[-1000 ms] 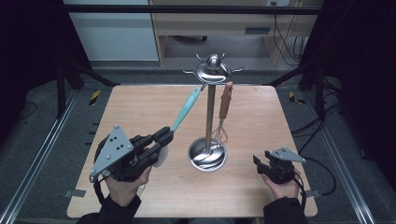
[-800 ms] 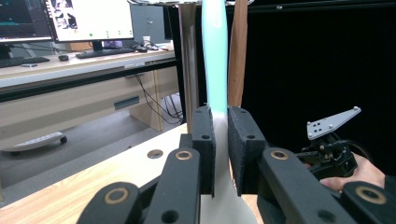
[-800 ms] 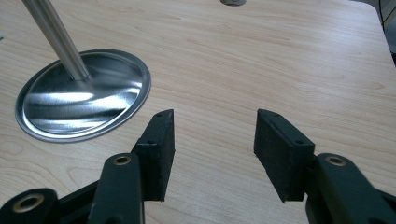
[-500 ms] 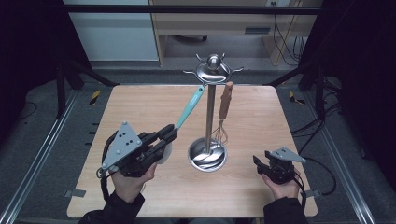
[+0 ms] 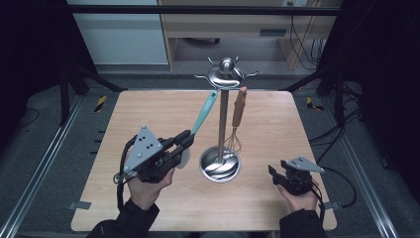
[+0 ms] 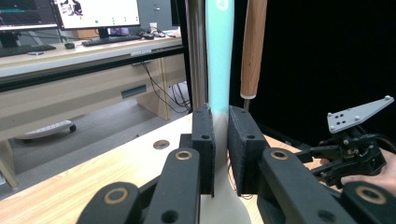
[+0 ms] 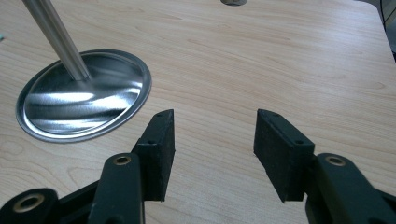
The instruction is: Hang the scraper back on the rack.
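Spatula (image 5: 204,113) handle is being clamped by the left gripper (image 6: 221,151) low, near the blade, leaving its top end free to reach the stand (image 5: 223,124) hooks (whisk (image 5: 236,121) is hanging there). Right gripper (image 7: 214,149) is resting open over the table (image 5: 277,203), holding nothing.

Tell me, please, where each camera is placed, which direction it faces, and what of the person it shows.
High view: above the person's side, facing forward and down on the wooden table; both forearms, left gripper, right gripper.
Left gripper view: on the left gripper, looking along jaws clamped on the teal spatula; the other hand shows.
Right gripper view: on the right gripper, facing the tabletop; open jaws.
Shared: the steel utensil stand.
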